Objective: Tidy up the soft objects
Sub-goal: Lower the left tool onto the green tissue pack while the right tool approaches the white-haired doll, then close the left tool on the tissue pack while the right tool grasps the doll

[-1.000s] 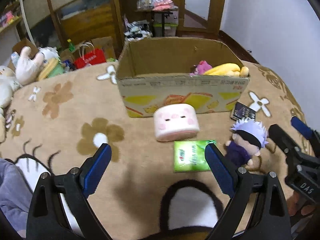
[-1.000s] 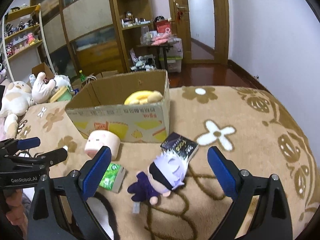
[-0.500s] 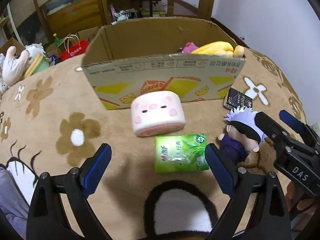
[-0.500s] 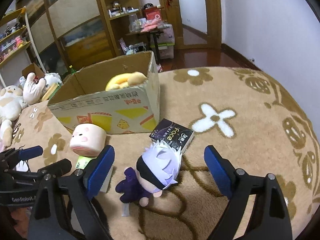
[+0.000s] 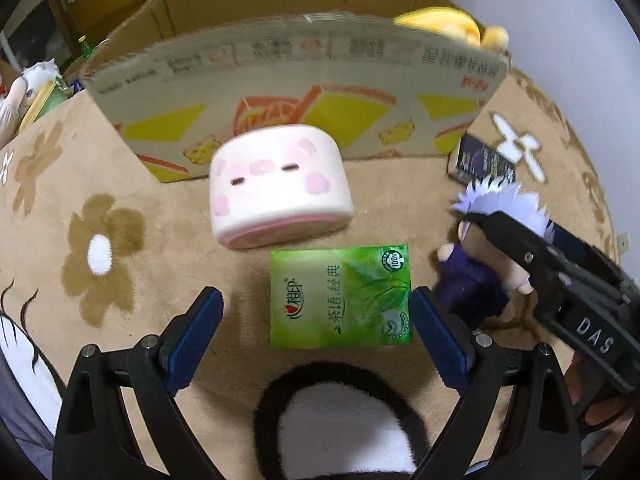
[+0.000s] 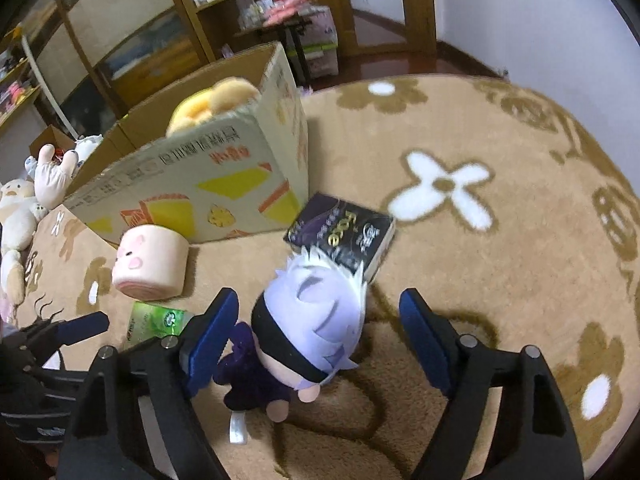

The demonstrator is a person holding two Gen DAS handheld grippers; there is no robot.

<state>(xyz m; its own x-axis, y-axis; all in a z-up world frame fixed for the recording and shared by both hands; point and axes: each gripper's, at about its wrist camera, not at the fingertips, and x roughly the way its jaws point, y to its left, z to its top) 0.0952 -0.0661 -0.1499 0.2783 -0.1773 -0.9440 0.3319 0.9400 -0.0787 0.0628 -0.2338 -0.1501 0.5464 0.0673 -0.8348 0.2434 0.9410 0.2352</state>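
A tan carpet (image 5: 380,200) patterned with brown and white flowers covers the floor, seen from two cameras looking steeply down. At far left in the right wrist view, cream plush animals (image 6: 18,216) lie at the carpet's edge. Next comes an open cardboard box (image 5: 288,80) printed with yellow and orange shapes; a yellow plush (image 6: 216,102) shows above its right rim. Just in front of the box lies a pale pink cylindrical plush (image 5: 280,188) with rosy spots and two small slit eyes. Directly below it, almost touching, a green tissue pack (image 5: 340,296) lies flat. The left gripper (image 5: 316,332) hangs over this pack with its blue-padded jaws standing wide: the right pad is just beside the pack's right edge, the left pad well clear of it, and neither presses on anything.

Further right, a small doll (image 6: 308,320) with spiky lavender-white hair, a black blindfold and a dark purple outfit lies on its back. The right gripper (image 6: 320,336) straddles it, jaws closing but with a gap on both sides; the left pad is near the doll's arm and the right pad stands apart from its head. A dark tissue pack (image 6: 344,232) with gold lettering lies just behind the doll's hair, near the box corner.
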